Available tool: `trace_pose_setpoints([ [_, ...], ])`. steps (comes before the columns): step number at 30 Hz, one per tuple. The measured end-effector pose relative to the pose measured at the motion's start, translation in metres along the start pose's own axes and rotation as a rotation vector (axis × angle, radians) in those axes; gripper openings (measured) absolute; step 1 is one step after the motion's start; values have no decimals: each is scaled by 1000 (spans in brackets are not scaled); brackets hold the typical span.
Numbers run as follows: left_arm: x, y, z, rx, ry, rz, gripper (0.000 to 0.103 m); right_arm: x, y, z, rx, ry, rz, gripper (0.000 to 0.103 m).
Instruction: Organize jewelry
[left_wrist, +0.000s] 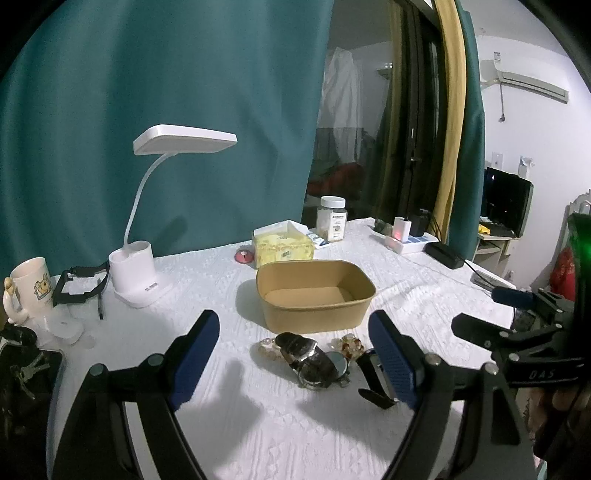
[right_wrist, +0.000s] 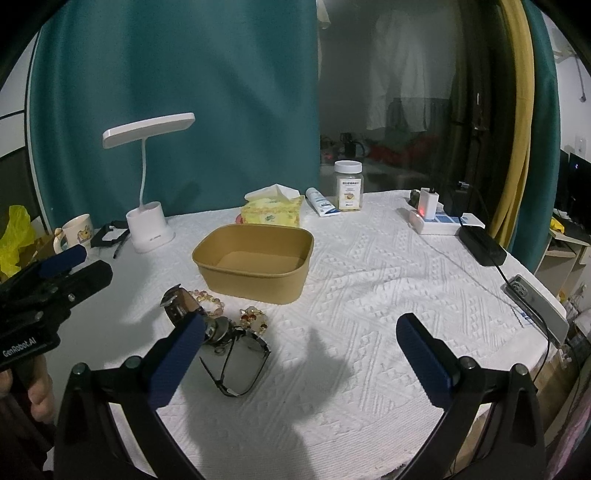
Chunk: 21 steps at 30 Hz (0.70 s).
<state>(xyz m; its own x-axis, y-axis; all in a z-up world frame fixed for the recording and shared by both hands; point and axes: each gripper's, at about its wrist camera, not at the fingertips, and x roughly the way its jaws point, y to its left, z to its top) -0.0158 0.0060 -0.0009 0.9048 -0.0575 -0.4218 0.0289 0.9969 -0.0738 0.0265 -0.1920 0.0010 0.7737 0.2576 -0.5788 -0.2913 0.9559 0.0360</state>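
Note:
A small heap of jewelry lies on the white tablecloth in front of an empty brown paper box. The heap holds a dark-strapped watch, a second watch with a black strap, and two amber bead bracelets. My left gripper is open, hovering just above the heap. My right gripper is open and empty over bare cloth to the right of the heap. Each gripper shows at the edge of the other's view.
A white desk lamp, a mug, a yellow tissue box, a jar, a tube and a power strip stand along the back. A phone lies at the right edge.

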Motion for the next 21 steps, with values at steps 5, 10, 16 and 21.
trace_pose_setpoints([
  [5, -2, 1, -1, 1, -8, 1, 83, 0, 0, 0, -1, 1, 0, 103],
  [10, -3, 2, -1, 3, -11, 0, 83, 0, 1, -1, -4, 1, 2, 103],
  [16, -3, 1, -1, 2, -11, -1, 83, -1, 2, -2, -6, 0, -1, 103],
  [21, -4, 2, 1, 2, -14, -5, 83, -1, 2, -1, -7, 1, 0, 103],
])
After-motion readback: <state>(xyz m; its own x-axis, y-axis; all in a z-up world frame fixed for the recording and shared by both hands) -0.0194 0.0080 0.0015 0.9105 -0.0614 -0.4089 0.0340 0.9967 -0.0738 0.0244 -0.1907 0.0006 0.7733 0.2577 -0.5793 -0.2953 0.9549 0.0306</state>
